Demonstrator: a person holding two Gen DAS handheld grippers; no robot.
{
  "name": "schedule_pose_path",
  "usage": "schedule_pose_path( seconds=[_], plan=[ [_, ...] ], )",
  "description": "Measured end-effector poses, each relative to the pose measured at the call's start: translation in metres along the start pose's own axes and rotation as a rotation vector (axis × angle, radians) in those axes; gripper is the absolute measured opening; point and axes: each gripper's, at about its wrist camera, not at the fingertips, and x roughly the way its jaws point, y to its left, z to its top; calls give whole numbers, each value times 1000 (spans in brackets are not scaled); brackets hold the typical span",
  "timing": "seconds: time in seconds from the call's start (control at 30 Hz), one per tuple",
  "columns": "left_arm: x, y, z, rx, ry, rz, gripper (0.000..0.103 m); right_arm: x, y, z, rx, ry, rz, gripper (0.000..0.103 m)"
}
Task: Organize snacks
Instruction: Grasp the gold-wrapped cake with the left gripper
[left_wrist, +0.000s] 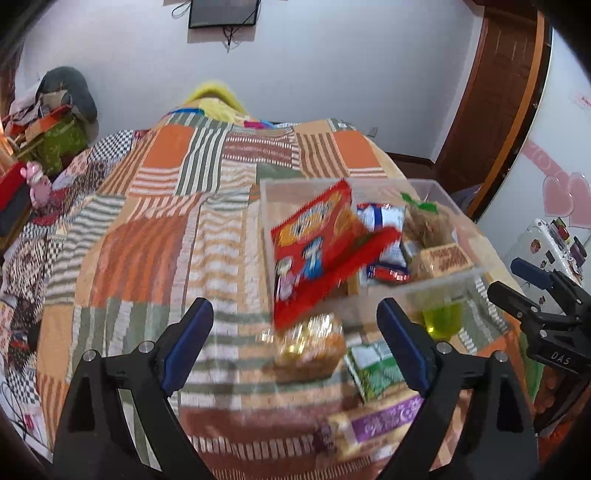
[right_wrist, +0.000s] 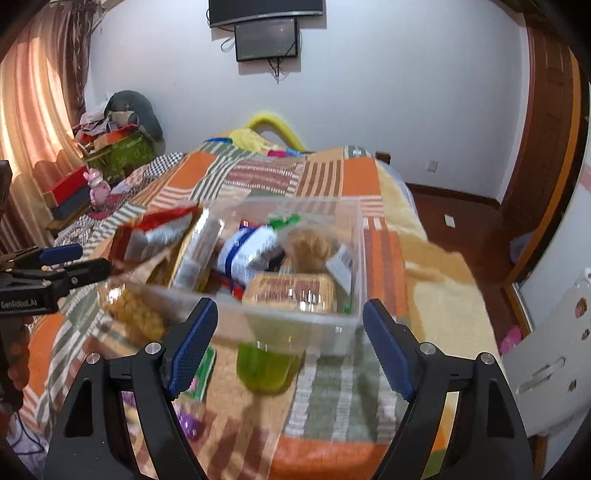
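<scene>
clear plastic bin is set on the patchwork quilt, already part filled: a brown biscuit pack at the near wall, a blue-white packet behind it, a tan bag at the back. red snack bag is seen draped over the bin's left wall, half in, half hanging out; whether it is resting or falling cannot be told, the frame is blurred there.

4 items are left outside on the quilt: a gold cracker pack, a green-white packet, a purple-banded pack and a green jelly cup just in front of the bin.

left gripper is held wide open, nothing gripped, above the gold cracker pack. right gripper is also spread wide and empty, lined up over the green jelly cup.

risks, as judged:
- red snack bag may slide back out onto the quilt, since its weight looks split across the wall.
- bin may be tipped or shoved if a finger catches the near wall; soft bedding gives poor support.
- green jelly cup may be crushed or squirted out if pinched hard.
- both grippers are near each other, so a clash is possible.
</scene>
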Motion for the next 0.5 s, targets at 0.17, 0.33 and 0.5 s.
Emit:
schedule_pose_path(
  seconds=[0.17,0.33,0.5],
  plan=[
    [14,1,-20,9,52,7,91,14,1,-18,7,65,16,79],
    [33,-1,-30,-10,75,20,87,33,5,-25,23,123,40,79],
    [45,0,-29,-52,78,-1,66,50,7,-26,54,158,83,77]
  ],
)
